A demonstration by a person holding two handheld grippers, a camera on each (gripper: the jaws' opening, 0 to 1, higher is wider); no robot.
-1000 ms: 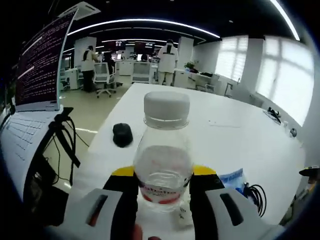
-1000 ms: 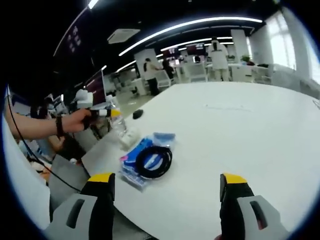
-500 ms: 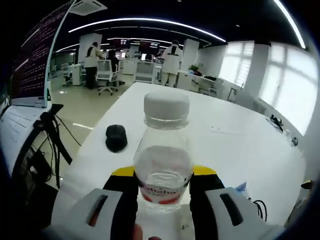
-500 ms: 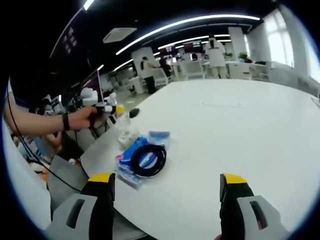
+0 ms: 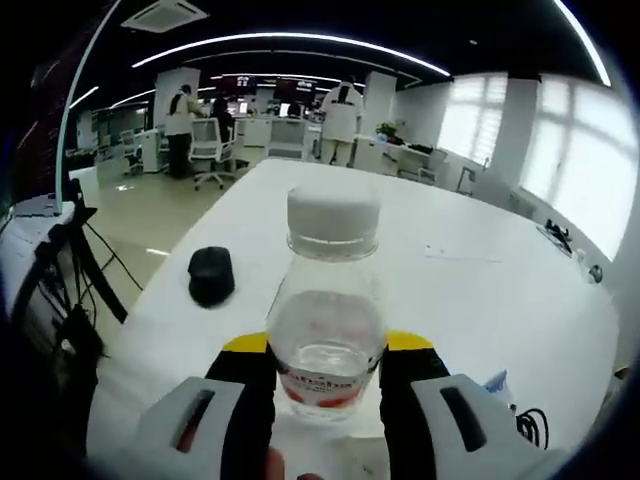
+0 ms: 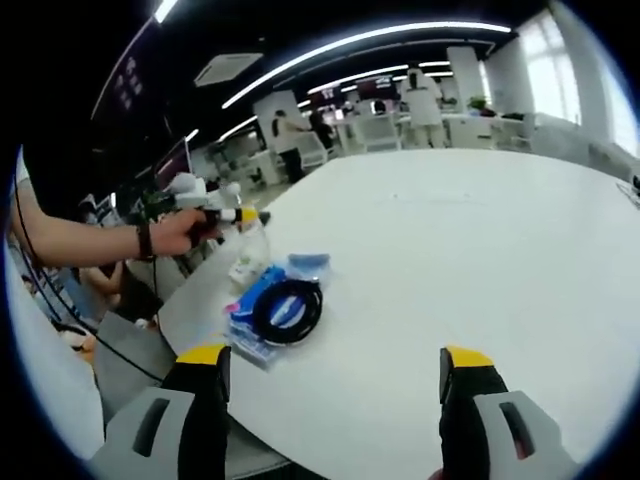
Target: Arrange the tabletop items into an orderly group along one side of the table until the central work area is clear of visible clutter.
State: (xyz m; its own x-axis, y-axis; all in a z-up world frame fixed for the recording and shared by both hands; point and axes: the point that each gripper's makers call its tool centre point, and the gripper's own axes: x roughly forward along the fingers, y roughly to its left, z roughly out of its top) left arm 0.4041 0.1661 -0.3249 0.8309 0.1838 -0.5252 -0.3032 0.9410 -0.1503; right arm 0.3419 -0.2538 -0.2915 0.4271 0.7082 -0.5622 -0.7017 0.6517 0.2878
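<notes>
A clear plastic bottle (image 5: 327, 310) with a white cap and a red label stands upright between my left gripper's (image 5: 325, 352) jaws, which are shut on it. A black mouse (image 5: 210, 275) lies on the white table (image 5: 450, 300) beyond it, to the left. In the right gripper view a hand holds the left gripper (image 6: 222, 216) with the bottle (image 6: 250, 243) near the table's left edge. Beside it a black coiled cable (image 6: 289, 310) rests on a blue packet (image 6: 262, 300). My right gripper (image 6: 335, 395) is open over the near edge, holding nothing.
The blue packet's corner (image 5: 496, 381) and the cable (image 5: 530, 428) show at the lower right of the left gripper view. Left of the table are a stand with black cables (image 5: 60, 270) and floor. People and desks stand far behind. A wide bare tabletop (image 6: 480, 250) stretches right.
The left gripper has carried the bottle rightward along the table edge, nearer the blue packet; the laptop has slid out of its view. The right gripper stays open and nearly still.
</notes>
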